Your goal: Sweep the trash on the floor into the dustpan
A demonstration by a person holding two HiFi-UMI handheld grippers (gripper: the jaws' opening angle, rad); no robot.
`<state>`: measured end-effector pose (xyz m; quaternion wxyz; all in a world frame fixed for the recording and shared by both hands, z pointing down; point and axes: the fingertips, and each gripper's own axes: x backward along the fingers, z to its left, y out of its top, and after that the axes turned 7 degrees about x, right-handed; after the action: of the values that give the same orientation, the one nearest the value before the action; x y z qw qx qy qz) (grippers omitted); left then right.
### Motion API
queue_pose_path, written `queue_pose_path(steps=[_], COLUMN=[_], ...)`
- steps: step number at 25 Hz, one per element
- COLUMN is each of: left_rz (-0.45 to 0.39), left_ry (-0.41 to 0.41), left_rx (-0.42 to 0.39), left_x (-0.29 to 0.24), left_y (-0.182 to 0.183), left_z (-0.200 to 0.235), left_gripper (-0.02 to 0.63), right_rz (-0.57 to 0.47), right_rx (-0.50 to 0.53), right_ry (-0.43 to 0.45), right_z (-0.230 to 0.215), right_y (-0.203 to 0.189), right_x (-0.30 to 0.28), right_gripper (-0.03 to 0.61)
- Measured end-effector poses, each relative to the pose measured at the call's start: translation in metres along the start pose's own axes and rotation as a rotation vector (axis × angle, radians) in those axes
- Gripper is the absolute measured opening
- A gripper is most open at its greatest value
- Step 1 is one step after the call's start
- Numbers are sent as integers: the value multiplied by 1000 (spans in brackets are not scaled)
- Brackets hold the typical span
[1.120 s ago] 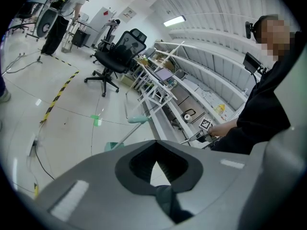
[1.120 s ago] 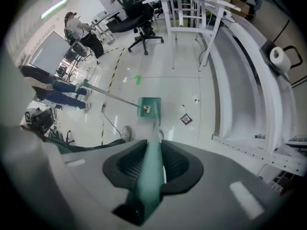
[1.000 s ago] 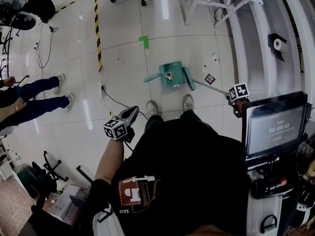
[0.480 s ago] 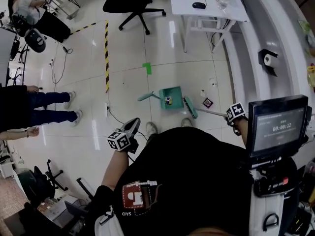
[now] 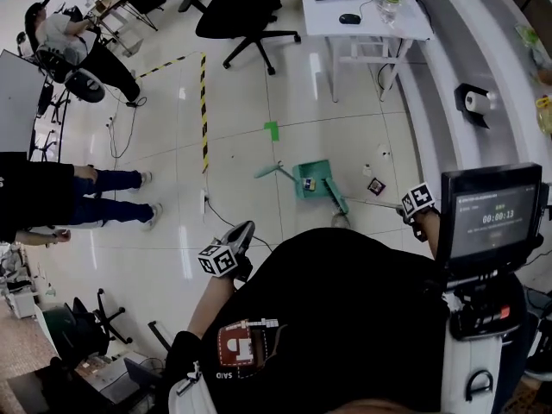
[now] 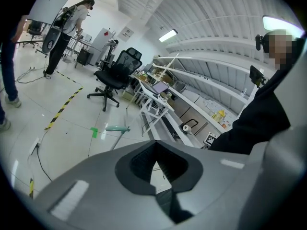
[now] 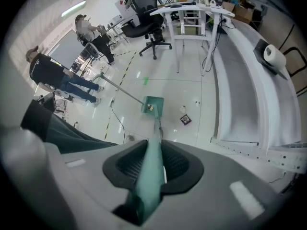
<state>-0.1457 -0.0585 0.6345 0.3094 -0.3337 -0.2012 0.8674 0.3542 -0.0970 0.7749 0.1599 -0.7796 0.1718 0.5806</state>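
Right fingers (image 7: 181, 166) apparently around broom handle (image 7: 153, 150)

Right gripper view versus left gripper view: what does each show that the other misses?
Only the right gripper view: the right tool clamped on the broom handle, the dustpan tray and a dark scrap on the floor beside it. Only the left gripper view: the left tool, shut and empty. Both: the long dustpan handle, the black office chair and the green tape mark.

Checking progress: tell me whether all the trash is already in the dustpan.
No, a dark square piece lies on the floor beside the dustpan, outside it.
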Motion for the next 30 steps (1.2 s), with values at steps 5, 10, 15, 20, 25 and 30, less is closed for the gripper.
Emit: queue_pose_path(steps=[5,10,15,20,25,30], left_rz=[18,59,66,63,37,-56], left_ry=[-90,-157,-170,-201,-187,-182], left_rx=[-42,-81,-80,-112,-135,-67], left_x=[44,104,128,131,132,136], left_y=[-8,-29,-53,-93,-139,-200], left_z=[3,22,28,-15,-70,-130], left_gripper=[-5,-5,-5,-3,-5,-5], right_rz=[-54,-102,-127,-130,-156,-177], right_rx=[-86,-213,-265,-287,-269,-215], right_ry=[-1,-24,-38,-42,-19,-12], right_z=[61,124,155,147,123,110], right_y=[-31,-74,-127,-199,-266,-335], right_x=[11,27,40,40,40,53], right_gripper=[89,89,89,89,89,89])
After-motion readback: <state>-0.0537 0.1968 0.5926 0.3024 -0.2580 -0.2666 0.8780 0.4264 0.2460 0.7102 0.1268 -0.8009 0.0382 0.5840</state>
